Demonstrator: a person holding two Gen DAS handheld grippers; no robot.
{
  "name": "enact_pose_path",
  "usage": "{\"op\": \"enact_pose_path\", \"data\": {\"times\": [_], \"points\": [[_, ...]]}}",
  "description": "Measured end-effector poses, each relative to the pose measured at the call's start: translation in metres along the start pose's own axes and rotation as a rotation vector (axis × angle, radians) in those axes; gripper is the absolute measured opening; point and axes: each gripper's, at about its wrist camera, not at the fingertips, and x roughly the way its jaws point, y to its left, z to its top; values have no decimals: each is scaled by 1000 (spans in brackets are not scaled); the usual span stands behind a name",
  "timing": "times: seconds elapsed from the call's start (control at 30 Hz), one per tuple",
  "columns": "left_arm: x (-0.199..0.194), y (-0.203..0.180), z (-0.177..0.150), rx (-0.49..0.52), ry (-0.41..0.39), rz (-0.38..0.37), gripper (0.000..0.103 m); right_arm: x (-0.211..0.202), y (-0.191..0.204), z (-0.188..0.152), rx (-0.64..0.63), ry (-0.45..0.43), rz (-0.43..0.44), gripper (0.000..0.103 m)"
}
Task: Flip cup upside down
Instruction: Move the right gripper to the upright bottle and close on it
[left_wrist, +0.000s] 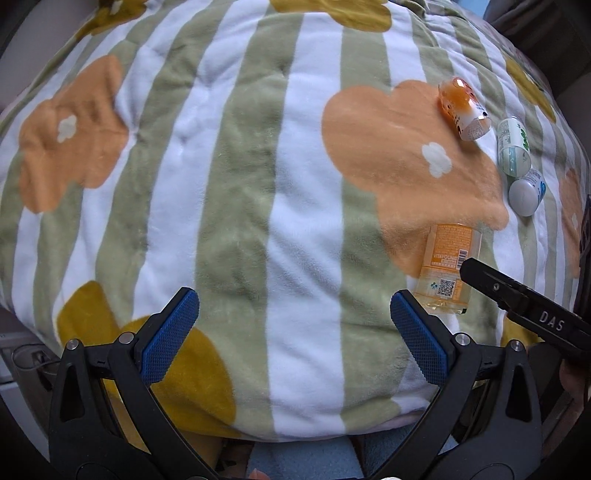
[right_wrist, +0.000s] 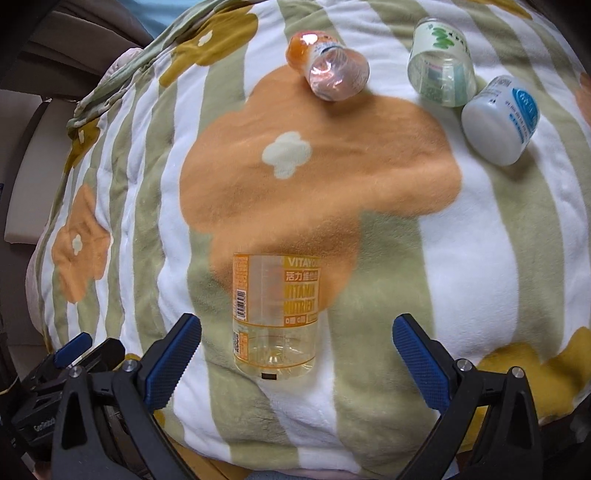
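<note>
- Left wrist view: the left gripper (left_wrist: 294, 334) is spread wide and holds nothing, over a striped blanket (left_wrist: 236, 184). The orange cup (left_wrist: 447, 267) stands at four o'clock, beside the right gripper's (left_wrist: 491, 282) finger.
- Right wrist view: the right gripper (right_wrist: 296, 354) gapes wide, empty, the orange cup (right_wrist: 275, 314) standing between its fingers, ungrasped. Three other cups (right_wrist: 439, 62) lie at one o'clock. Flipping seems not yet begun, though the cup's open end is unclear.

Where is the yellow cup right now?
In the right wrist view, the yellow cup lies on the blanket just ahead of the open right gripper, nearer its left finger, below the orange flower.
</note>
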Motion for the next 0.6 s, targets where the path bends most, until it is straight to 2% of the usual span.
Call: {"op": "enact_pose_path", "data": {"times": [0.13, 0.2, 0.3, 0.43, 0.5, 0.6], "points": [[3, 9, -2, -16, 5, -8, 103, 22, 7, 0, 8, 27, -20, 102], [4, 12, -3, -19, 7, -12, 103, 29, 8, -1, 7, 34, -28, 96], [5, 15, -5, -23, 8, -19, 103, 37, 10, -2, -14, 45, -51, 83], [5, 21, -5, -33, 7, -24, 103, 43, 14, -1, -81, 63, -50, 56], [3, 23, -5, -41, 4, -25, 103, 41, 19, 1, -148, 73, -61, 56], [0, 27, -4, -52, -4, -30, 103, 34, 33, 2, -363, 69, -116, 56]]}}
